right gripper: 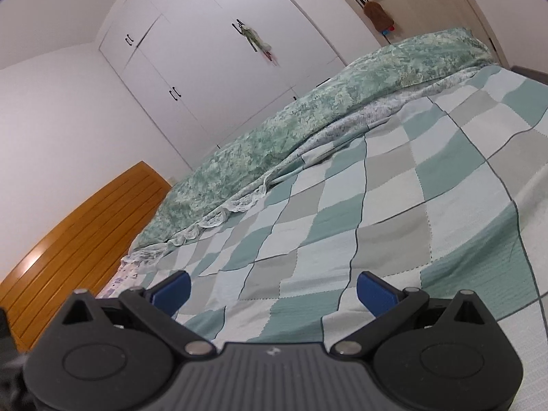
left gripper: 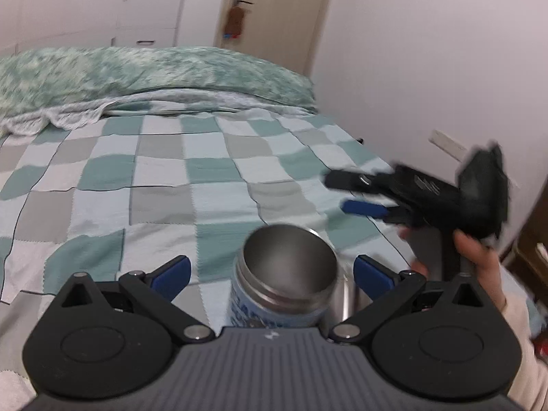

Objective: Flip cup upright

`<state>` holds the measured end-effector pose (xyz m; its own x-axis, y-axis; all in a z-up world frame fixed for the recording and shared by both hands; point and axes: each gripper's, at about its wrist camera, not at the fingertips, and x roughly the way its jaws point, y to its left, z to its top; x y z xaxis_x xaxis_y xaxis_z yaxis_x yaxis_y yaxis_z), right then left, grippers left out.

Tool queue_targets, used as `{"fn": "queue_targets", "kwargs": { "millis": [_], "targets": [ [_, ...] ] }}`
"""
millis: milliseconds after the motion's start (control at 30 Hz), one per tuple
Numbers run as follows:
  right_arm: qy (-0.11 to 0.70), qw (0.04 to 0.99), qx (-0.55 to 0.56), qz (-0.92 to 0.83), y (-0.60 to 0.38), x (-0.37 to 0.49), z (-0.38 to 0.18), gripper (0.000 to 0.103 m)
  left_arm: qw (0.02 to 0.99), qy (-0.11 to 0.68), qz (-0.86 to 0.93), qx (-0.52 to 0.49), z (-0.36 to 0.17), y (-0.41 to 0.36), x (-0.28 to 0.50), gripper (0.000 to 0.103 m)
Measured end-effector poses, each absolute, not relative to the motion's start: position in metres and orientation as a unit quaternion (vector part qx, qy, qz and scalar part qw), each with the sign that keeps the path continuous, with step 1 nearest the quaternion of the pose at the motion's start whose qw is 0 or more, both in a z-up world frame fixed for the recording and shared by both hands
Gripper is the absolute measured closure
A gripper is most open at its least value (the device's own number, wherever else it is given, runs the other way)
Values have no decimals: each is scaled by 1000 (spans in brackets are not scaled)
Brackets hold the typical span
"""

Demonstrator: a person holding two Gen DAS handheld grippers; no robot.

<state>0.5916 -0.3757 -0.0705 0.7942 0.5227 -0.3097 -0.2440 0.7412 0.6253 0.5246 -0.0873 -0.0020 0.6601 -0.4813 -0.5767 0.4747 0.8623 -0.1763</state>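
A steel cup with a blue printed label stands upright on the checked bedspread, its open mouth facing up. In the left wrist view it sits between the two blue pads of my left gripper, which is open; the pads stand apart from the cup's sides. My right gripper shows at the right of the same view, held in a hand above the bed, right of and beyond the cup, blurred, fingers apart. In its own view the right gripper is open and empty over the bedspread; the cup is not in that view.
The bed carries a green, grey and white checked spread with a rolled green quilt along its far side. A white wall is at the right, a door beyond. A wooden headboard and white wardrobes show in the right wrist view.
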Motion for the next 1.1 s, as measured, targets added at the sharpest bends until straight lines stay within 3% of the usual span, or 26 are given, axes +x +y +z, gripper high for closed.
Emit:
{"fn": "queue_targets", "kwargs": {
  "millis": [167, 300, 600, 733, 833, 1100],
  "targets": [
    [238, 903, 293, 207, -380, 590, -69, 0, 904, 317, -285, 28, -7, -119, 494, 0],
    [232, 902, 291, 221, -379, 584, -64, 0, 922, 311, -204, 103, -9, -117, 467, 0],
    [188, 900, 208, 334, -322, 545, -24, 0, 925, 365, 15, -105, -30, -43, 446, 0],
    [175, 905, 185, 341, -305, 528, -8, 0, 885, 437, 40, -158, -56, -37, 474, 1],
    [192, 900, 164, 355, -287, 523, 2, 0, 852, 460, 24, -250, -76, -15, 483, 12],
    [259, 897, 99, 345, -240, 528, 23, 0, 887, 412, -10, -211, -52, 5, 476, 15]
  ]
}}
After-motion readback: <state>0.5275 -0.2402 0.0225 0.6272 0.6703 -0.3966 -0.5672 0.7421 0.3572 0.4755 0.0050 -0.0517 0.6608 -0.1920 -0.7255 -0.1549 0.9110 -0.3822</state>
